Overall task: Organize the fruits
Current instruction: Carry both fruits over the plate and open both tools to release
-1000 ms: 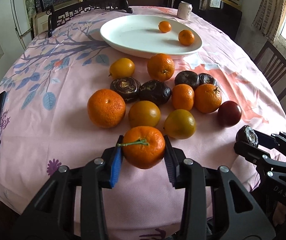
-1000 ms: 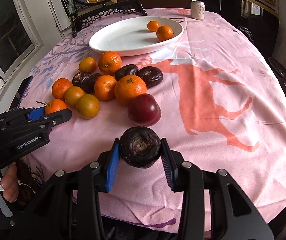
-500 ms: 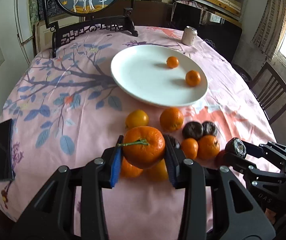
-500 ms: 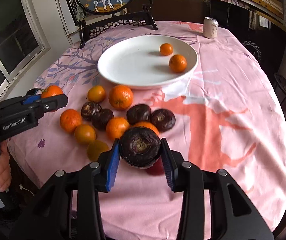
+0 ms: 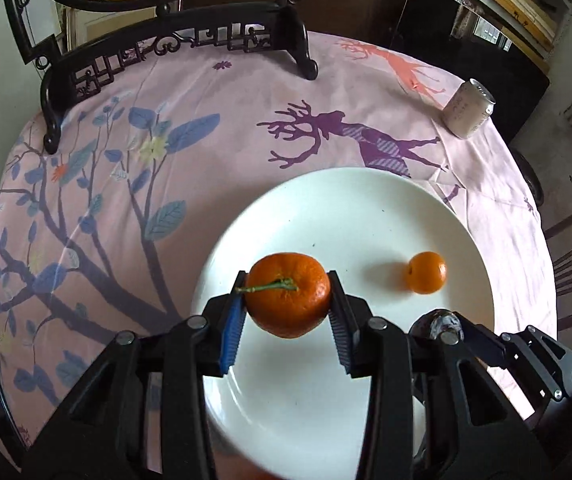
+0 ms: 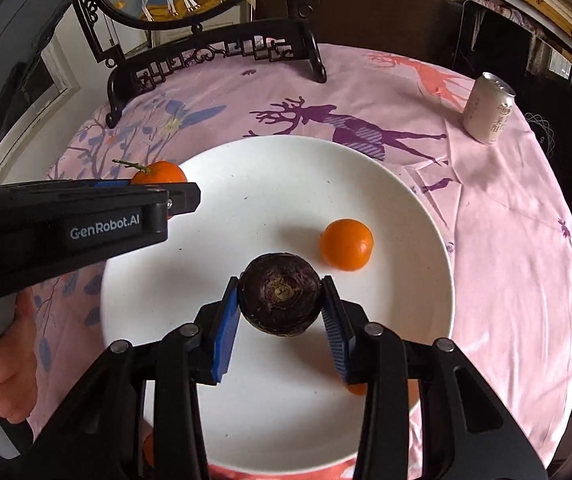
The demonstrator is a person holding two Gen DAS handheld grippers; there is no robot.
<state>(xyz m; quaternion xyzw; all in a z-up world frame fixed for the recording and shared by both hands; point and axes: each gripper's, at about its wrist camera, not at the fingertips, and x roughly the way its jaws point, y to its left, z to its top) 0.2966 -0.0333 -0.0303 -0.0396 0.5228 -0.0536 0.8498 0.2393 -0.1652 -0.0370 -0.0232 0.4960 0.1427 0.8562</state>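
dimpled tangerine [image 5: 288, 296], glossy round plate [image 5: 366, 216]

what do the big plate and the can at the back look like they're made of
Plate: probably glazed ceramic or porcelain; plain white, smooth, with a soft sheen and a raised rim. Melamine can't be ruled out.
Can: thin metal, likely aluminium; silvery top rim with a pull-tab lid, and a pale matte printed wall.

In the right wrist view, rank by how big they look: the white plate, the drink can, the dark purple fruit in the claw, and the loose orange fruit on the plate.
1. White plate
2. Dark purple fruit, though it is nearest the camera, which inflates it
3. Drink can and loose orange fruit: they look alike in size, and the can stands farther off, so no ranking
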